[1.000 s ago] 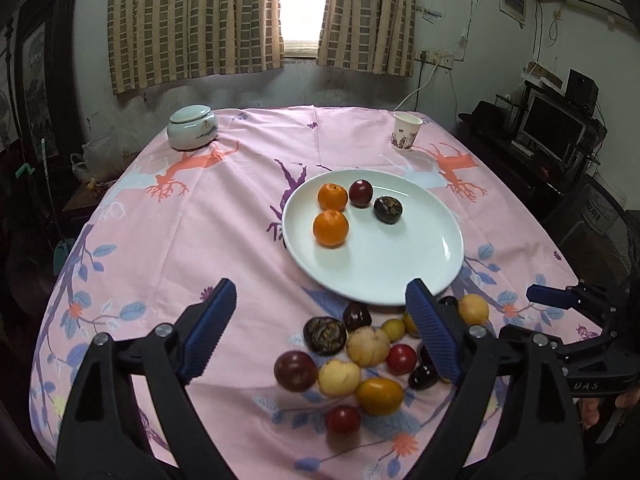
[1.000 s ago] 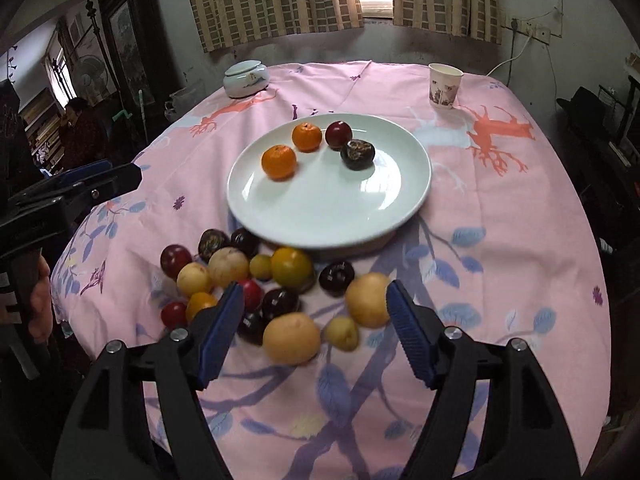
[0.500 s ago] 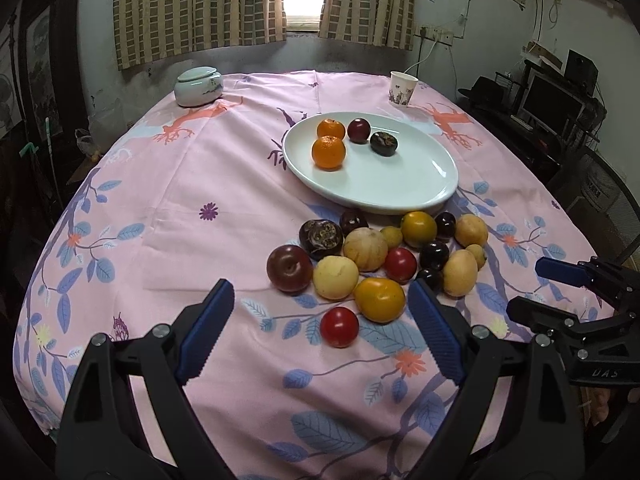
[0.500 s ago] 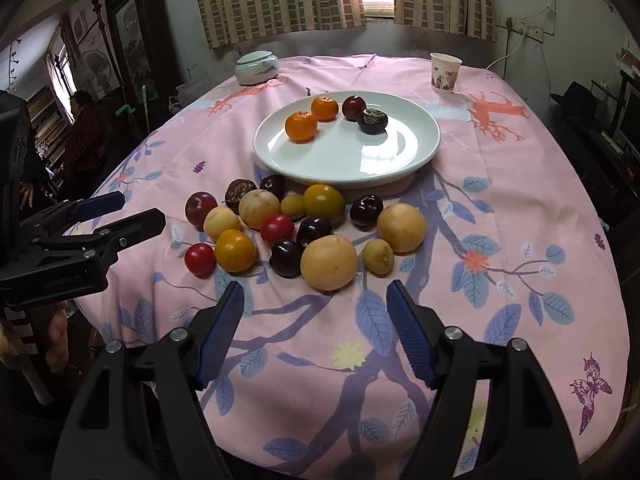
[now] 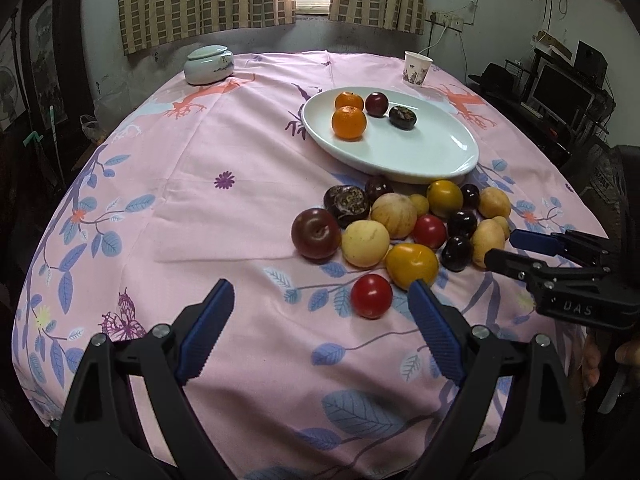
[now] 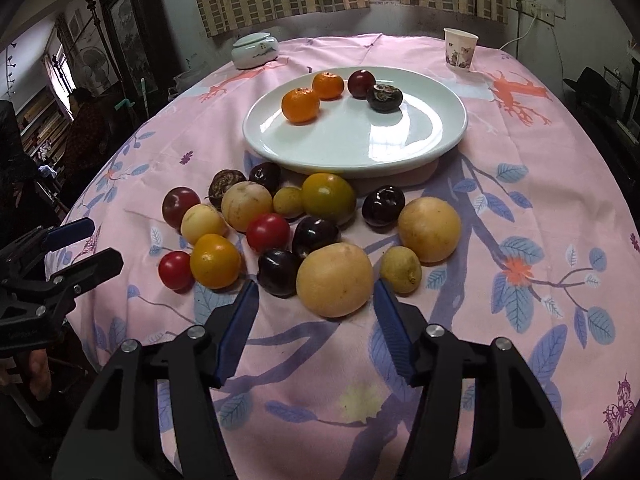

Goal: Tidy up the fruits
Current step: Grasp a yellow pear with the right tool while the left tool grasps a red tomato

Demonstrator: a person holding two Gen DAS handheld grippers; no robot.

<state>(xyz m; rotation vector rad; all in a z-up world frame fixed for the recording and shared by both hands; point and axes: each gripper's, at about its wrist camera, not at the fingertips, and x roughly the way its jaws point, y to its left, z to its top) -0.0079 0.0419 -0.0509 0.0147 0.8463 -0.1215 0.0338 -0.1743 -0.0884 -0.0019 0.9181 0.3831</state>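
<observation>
Pink floral cloth covers the bench; loose fruit lies at frame centre, below the white plate bearing 4 pieces. Both views sit lower and nearer the pile than 1 second ago. Right tongs have just been narrowing, nothing gripped, pale yellow fruit just beyond. Left tongs gape wide, empty. Arms cut off.

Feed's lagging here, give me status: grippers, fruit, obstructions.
Left gripper open, empty. Right gripper open, jaws just narrowing, large yellow fruit just ahead, untouched. Four fruits on plate; the pile sits beside it. Nothing blocking.
</observation>
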